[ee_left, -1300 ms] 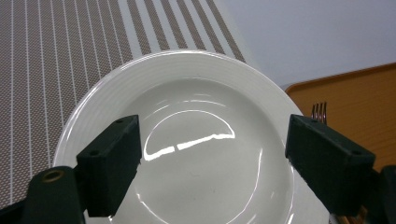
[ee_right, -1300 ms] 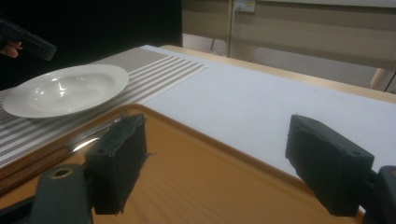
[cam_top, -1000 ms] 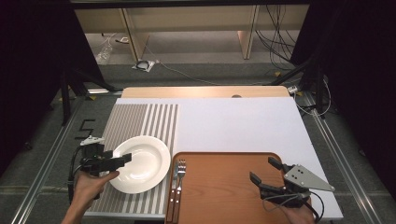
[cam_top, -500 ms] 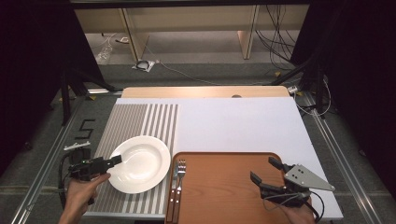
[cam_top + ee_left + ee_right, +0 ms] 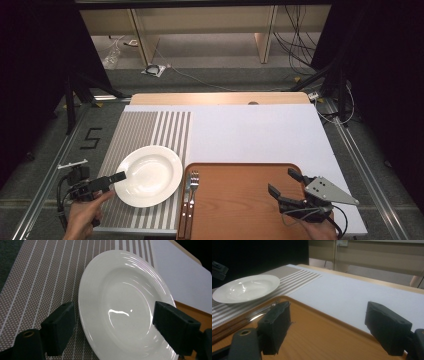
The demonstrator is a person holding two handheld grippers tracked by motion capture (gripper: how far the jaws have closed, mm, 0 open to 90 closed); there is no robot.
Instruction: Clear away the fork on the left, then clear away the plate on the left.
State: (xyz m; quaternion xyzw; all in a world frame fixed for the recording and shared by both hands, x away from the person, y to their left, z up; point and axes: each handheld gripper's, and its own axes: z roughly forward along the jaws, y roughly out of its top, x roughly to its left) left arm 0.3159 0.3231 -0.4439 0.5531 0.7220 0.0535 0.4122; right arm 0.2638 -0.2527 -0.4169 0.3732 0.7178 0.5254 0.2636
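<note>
A white deep plate [image 5: 148,175] rests on the striped placemat [image 5: 150,127] at the near left. My left gripper [image 5: 116,178] hovers at the plate's left rim, held by a hand at the table's near left corner. In the left gripper view the plate [image 5: 125,302] lies ahead between the wide-apart jaws of the left gripper [image 5: 117,332], which is open and holds nothing. My right gripper [image 5: 282,181] stands open over the right part of the brown tray [image 5: 240,215]. The right gripper [image 5: 330,327] has nothing between its jaws.
A fork [image 5: 193,192] and a knife [image 5: 184,210] lie side by side at the tray's left edge. A white mat [image 5: 255,132] covers the right and far part of the table. Beyond the wooden far edge [image 5: 220,98] the floor carries cables.
My left gripper has drawn back from the plate's rim toward the near left corner. The plate has stayed put. The right gripper has not moved.
</note>
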